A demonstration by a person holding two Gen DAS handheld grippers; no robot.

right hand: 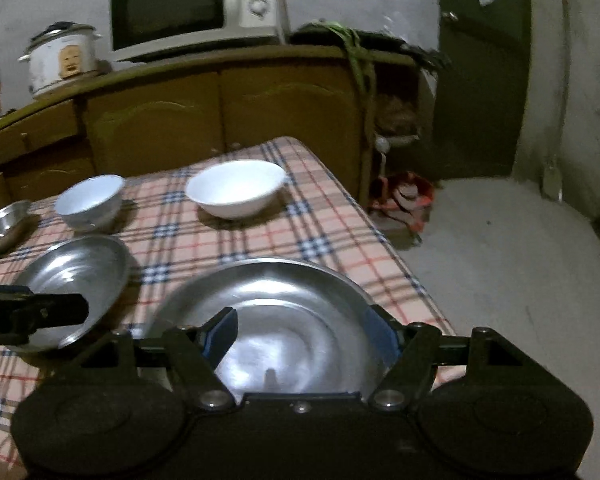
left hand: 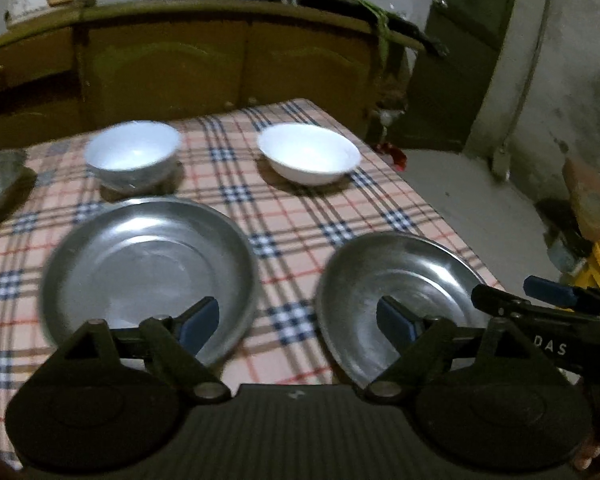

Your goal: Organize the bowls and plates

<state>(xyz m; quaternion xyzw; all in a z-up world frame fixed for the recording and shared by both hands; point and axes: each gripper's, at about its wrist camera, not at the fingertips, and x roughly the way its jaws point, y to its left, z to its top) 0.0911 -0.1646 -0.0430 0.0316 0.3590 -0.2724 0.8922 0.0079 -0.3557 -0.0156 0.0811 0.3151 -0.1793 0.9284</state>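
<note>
Two plates (left hand: 148,264) (left hand: 396,280) side by side before me on table (left hand: 300,216); two bowls (left hand: 132,152) (left hand: 308,152) behind them; cabinet (left hand: 220,68) beyond table.

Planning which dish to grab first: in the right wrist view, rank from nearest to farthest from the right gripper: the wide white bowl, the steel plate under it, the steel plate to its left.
1. Steel plate under the open right gripper, nearest.
2. Left steel plate, beside it.
3. Wide white bowl, far end of the table.
</note>
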